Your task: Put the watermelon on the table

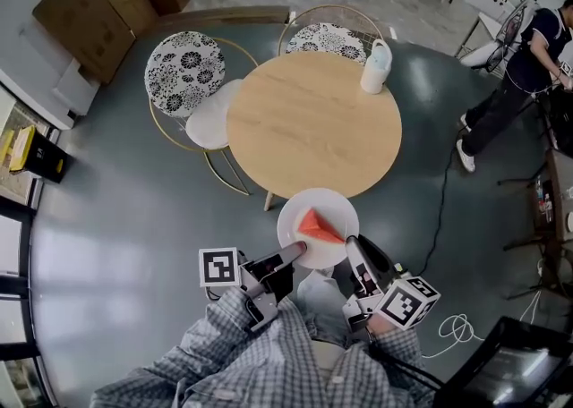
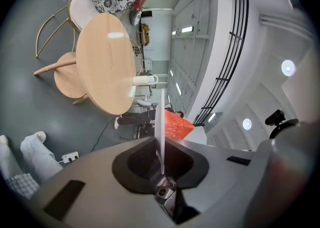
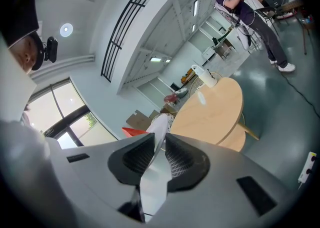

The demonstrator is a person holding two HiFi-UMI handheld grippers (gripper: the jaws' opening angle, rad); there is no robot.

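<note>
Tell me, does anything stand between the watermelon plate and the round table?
Nothing visible does. The plate with the watermelon hangs by the table's bare near edge; the white jug stands at its far edge, out of the way.

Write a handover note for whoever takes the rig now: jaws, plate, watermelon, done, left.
Left gripper: jaws shut on the plate rim.
Right gripper: jaws shut on the same rim, other side.
Watermelon slice lies on the plate, held in the air by the near edge of the round table.
Done: plate picked up.
Left: move over the table, set down, open both jaws.
</note>
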